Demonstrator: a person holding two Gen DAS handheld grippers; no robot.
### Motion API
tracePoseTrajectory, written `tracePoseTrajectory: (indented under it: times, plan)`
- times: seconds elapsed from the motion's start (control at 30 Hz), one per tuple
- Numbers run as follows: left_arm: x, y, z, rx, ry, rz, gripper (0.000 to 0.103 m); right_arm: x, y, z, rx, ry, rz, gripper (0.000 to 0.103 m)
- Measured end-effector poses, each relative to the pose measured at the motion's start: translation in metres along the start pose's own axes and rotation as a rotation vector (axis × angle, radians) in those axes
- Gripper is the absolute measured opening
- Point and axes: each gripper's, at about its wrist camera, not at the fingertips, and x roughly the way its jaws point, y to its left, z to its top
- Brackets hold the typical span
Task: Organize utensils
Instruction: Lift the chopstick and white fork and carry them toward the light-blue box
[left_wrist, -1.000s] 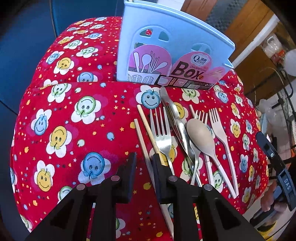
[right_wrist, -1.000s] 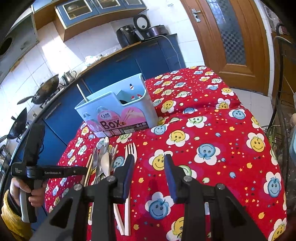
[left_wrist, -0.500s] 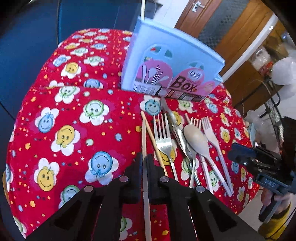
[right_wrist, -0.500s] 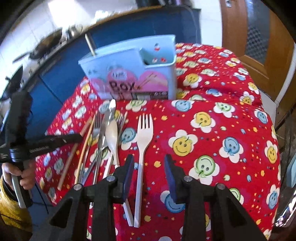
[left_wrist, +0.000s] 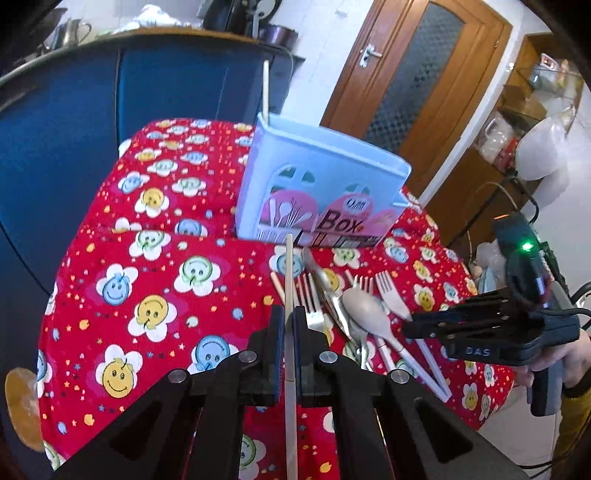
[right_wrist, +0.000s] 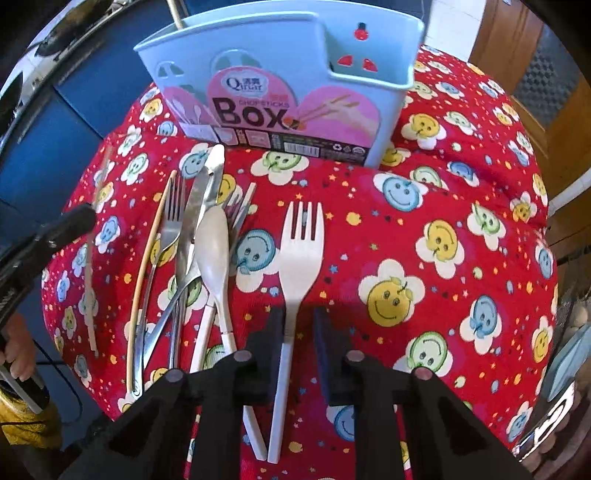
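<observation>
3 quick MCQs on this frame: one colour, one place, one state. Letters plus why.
1. The box is:
A. light blue
B. green
C. black

2. In the right wrist view, the white fork lies:
A. inside the box
B. on the cloth, right of the other cutlery
C. under the other cutlery

3. The left tool is:
A. open, with nothing in it
B. shut on a chopstick
C. shut on the white fork

Answers:
1. A: the box walls are pale blue behind the pink label.
2. B: the fork head rests flat on the red smiley cloth, with the pile to its left.
3. B: the thin stick runs straight through the closed pads, its tip raised toward the box.
</observation>
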Motion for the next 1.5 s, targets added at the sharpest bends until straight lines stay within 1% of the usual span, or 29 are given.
tracePoseTrajectory:
  times: [0.07,0.17,0.3,0.33,0.37,0.4,0.53,0.63,0.73,1.1,1.33,1.5]
  plan:
    - [-0.006,-0.002,-0.001,-0.002,-0.033,-0.006,0.004,-0.001,0.0,-0.001,0.011,-0.007,0.004,0.01]
    - [-0.015,-0.003,-0.003,-0.012,-0.079,-0.022,0.004,-0.003,-0.005,-0.007,0.045,-0.058,0.027,0.008]
    - [-0.026,-0.006,-0.005,-0.022,-0.142,-0.052,0.004,-0.012,-0.006,-0.02,0.076,-0.184,0.057,0.007]
    - [-0.029,-0.007,-0.005,-0.022,-0.157,-0.057,0.004,-0.017,-0.005,-0.026,0.089,-0.233,0.073,0.007]
    - [-0.032,-0.008,-0.005,-0.019,-0.17,-0.058,0.004,-0.019,-0.005,-0.03,0.093,-0.26,0.084,0.007]
    - [-0.035,-0.01,-0.005,-0.013,-0.187,-0.056,0.004,-0.024,-0.003,-0.037,0.096,-0.306,0.089,0.007]
    - [-0.047,-0.018,-0.007,0.015,-0.248,-0.036,0.004,-0.04,-0.002,-0.055,0.116,-0.444,0.085,0.007]
    - [-0.053,-0.024,-0.005,0.029,-0.282,-0.029,0.004,-0.051,-0.007,-0.062,0.159,-0.527,0.114,0.007]
    - [-0.059,-0.028,-0.003,0.033,-0.311,-0.029,0.004,-0.059,-0.012,-0.064,0.17,-0.595,0.096,0.007]
    - [-0.068,-0.039,0.013,0.012,-0.377,-0.033,0.004,-0.096,-0.013,-0.075,0.158,-0.791,0.083,0.007]
    - [-0.076,-0.048,0.029,0.034,-0.432,-0.018,0.004,-0.112,-0.014,-0.069,0.144,-0.847,0.068,0.007]
    - [-0.08,-0.053,0.042,0.057,-0.475,-0.002,0.004,-0.121,-0.018,-0.062,0.149,-0.883,0.074,0.007]
